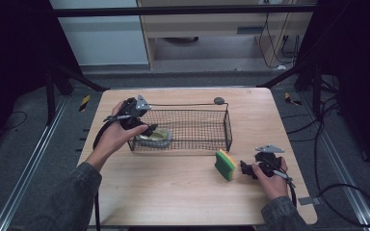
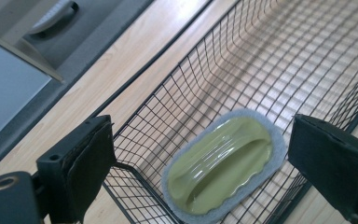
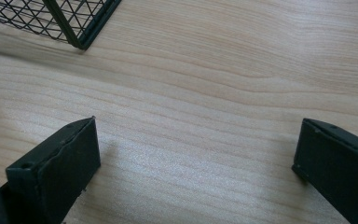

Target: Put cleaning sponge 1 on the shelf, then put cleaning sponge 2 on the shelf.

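basket: thin black wire mesh, matt | scrubber: glossy olive plastic handle, wavy and smooth, on grey felt-like pad | sponge: yellow foam, rough green face | table: pale wood, smooth, matt grain | gripper pads: black, matt

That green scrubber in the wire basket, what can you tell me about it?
The scrubber is an oval pad: a glossy olive-green, ridged plastic grip on a grey, felt-like base. It lies flat, grip up, on the floor of the black wire basket, at its left end near a corner. The left tongs hang open above it, jaws on either side, not touching.
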